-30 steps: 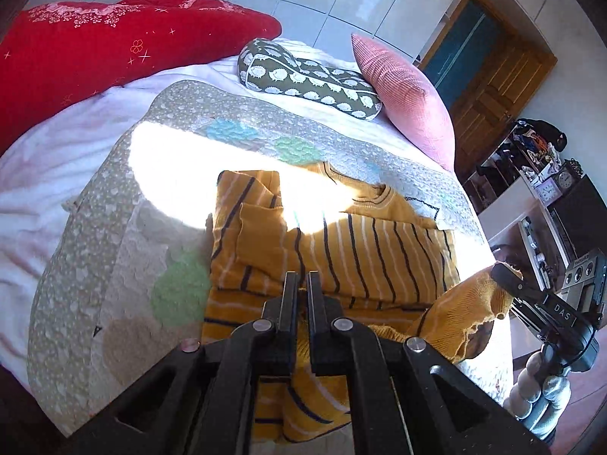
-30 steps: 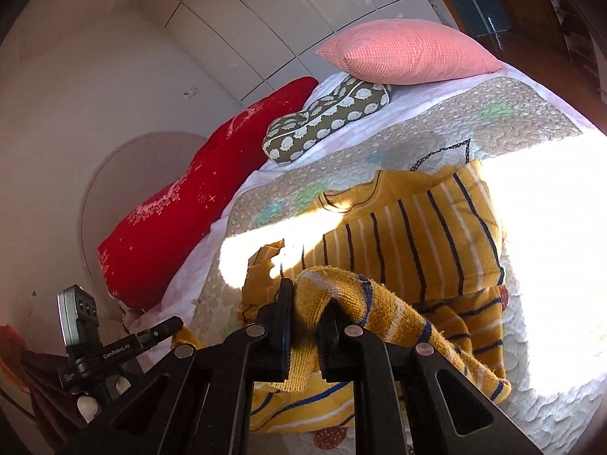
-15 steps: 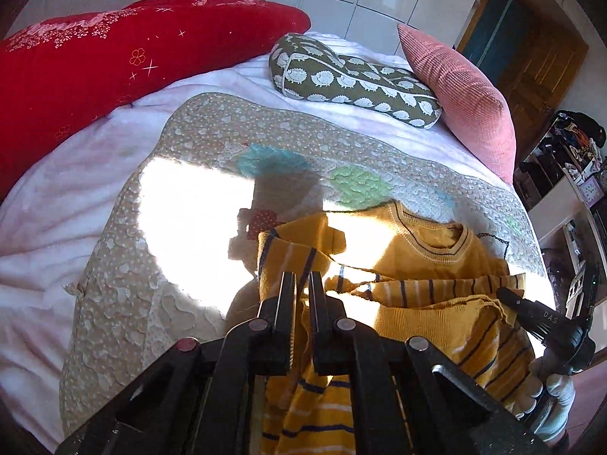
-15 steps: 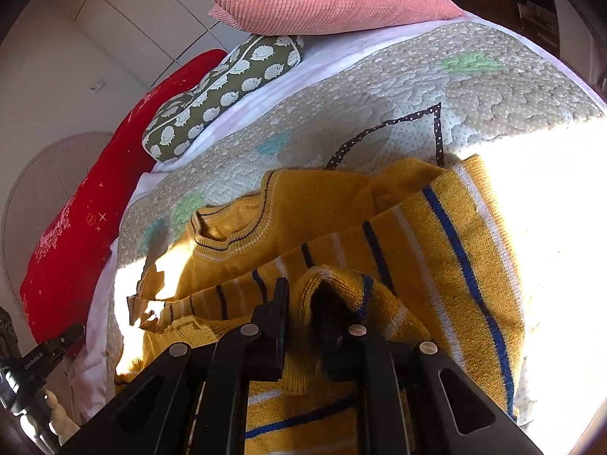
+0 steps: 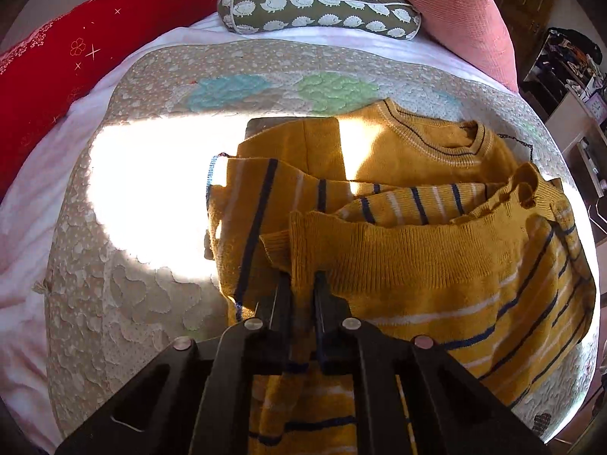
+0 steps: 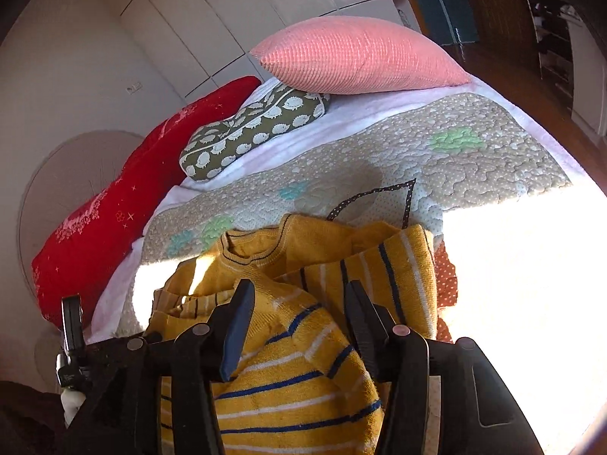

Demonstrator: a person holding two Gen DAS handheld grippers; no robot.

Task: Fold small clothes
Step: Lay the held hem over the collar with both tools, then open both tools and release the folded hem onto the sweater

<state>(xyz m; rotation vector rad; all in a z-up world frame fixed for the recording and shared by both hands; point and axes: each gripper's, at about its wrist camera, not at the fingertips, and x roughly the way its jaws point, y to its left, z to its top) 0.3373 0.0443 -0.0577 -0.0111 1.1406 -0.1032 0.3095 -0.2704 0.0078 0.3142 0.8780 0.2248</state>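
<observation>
My left gripper (image 5: 302,284) reaches forward low over the bed, its two black fingers pinching the ribbed hem of the sweater (image 5: 417,265) so that the edge stands up as a raised band across the garment. My right gripper (image 6: 299,311) has its fingers spread wide apart, one on each side of a bunched fold of the same knit, clamping nothing. The sweater is mustard yellow with thin navy and white stripes and a ribbed round collar, lying half folded on the quilt (image 5: 125,303), partly in a bright patch of sun. The quilt is beige, stitched in puffy cloud shapes. Beyond it rest a red cushion (image 5: 95,38), a green hedgehog-print bolster (image 5: 318,11) and a ribbed pink pillow (image 5: 451,11).
</observation>
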